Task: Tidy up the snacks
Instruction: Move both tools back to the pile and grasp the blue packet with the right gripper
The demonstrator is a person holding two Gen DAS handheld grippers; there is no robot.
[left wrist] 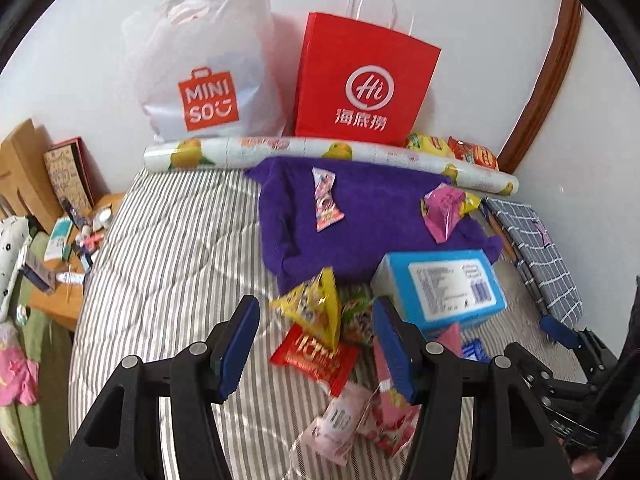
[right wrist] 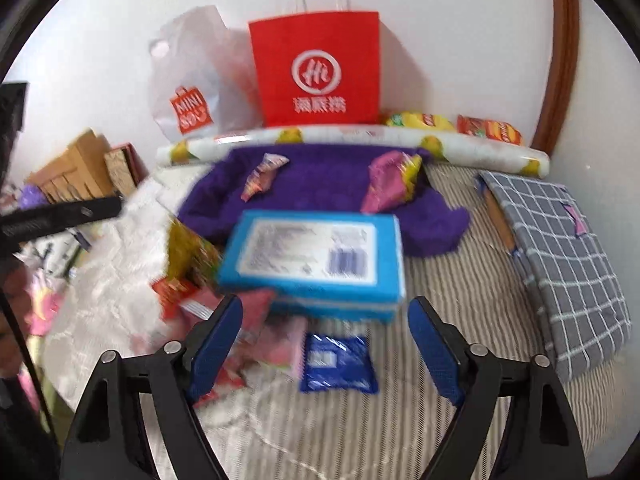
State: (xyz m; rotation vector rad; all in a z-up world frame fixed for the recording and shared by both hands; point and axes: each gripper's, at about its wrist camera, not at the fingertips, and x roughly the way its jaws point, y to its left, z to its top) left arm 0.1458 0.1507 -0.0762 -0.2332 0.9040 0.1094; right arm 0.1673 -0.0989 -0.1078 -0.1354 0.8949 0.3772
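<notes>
Blue-padded jaws of the left hand-held gripper [left wrist: 316, 348] stand apart, empty, tilted down over the heap of snack packets [left wrist: 320, 320] on the striped bed [left wrist: 168, 256]; a careless close could pinch two overlapping wrappers at once. Jaws of the right hand-held gripper [right wrist: 326, 340] also gape, holding nothing, angled down before the blue box [right wrist: 316, 256], which may slide off the soft, uneven bedding.

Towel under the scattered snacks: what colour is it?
Purple towel, plain, no pattern; clearest in the left wrist view.
</notes>
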